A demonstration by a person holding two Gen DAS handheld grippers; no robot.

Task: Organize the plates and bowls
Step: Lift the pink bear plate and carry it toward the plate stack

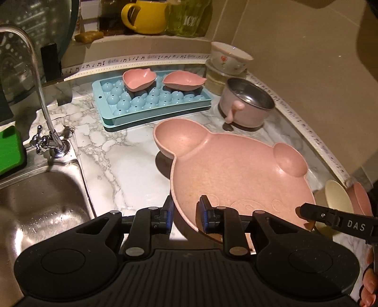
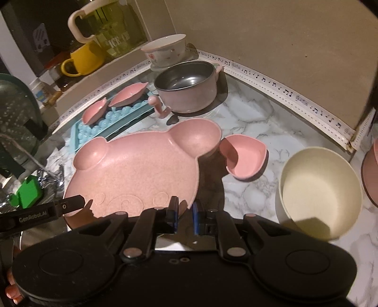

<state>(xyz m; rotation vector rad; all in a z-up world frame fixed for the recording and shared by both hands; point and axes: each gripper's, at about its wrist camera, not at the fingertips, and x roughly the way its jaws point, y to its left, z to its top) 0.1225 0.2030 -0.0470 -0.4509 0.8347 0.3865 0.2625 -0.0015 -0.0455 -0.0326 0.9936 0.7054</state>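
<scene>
A large pink bear-shaped plate [image 1: 236,174] is held above the marble counter [image 1: 122,160]. My left gripper [image 1: 185,216] is shut on its near left rim. My right gripper [image 2: 184,216] is shut on its near right rim; the plate shows in the right wrist view [image 2: 137,170]. The right gripper's finger [image 1: 314,212] also shows at the plate's right edge. Two small pink dishes [image 1: 139,79] [image 1: 183,81] sit on a blue ice tray [image 1: 151,101]. A pink heart bowl [image 2: 245,157] and a cream bowl [image 2: 319,189] rest on the counter to the right.
A steel-lined pink pot [image 1: 245,104] and a floral white bowl [image 1: 228,59] stand at the back right. A sink [image 1: 40,198] with a tap [image 1: 47,132] lies on the left. A yellow mug [image 1: 146,16] sits on the ledge. Another pink bowl [image 2: 372,170] is at the far right.
</scene>
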